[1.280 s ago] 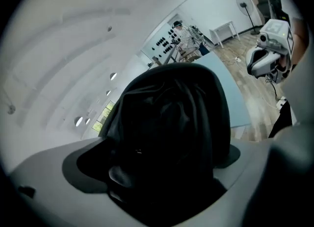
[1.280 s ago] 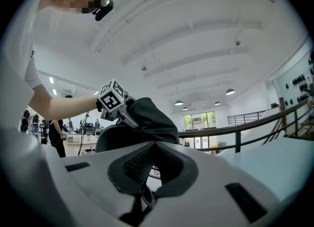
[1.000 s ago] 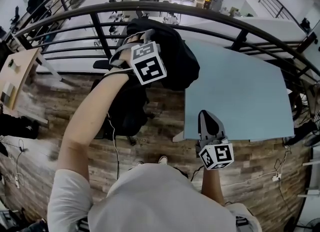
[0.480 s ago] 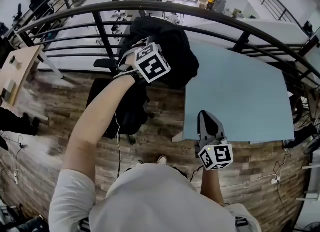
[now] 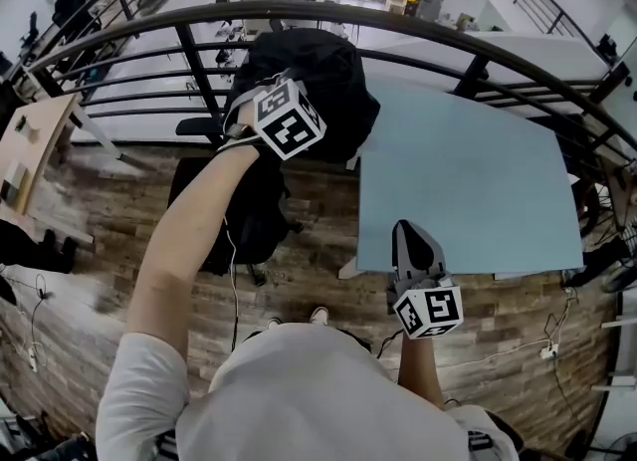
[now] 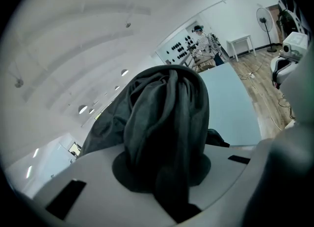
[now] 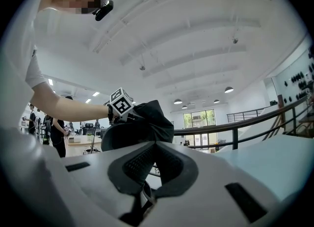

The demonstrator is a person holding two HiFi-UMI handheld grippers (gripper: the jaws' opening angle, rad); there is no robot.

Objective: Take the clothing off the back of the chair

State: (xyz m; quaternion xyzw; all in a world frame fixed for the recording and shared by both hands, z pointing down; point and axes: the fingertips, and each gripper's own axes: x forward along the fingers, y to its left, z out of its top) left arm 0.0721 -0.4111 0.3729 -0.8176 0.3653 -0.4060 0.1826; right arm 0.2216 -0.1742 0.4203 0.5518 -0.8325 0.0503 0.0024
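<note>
The grab is made; the lift, I'd judge, is not. The left tongs (image 6: 163,177) have just been closing and pinch a thick fold of the dark clothing (image 5: 320,79). As far as I can tell, the clothing sits bunched over the back of the chair (image 5: 247,218), just beside the bench (image 5: 478,180) corner. The right tongs (image 5: 410,232) hang closed on nothing at the bench's near edge, well apart from the cloth. What's left: raise the garment clear of the backrest and carry it off.
</note>
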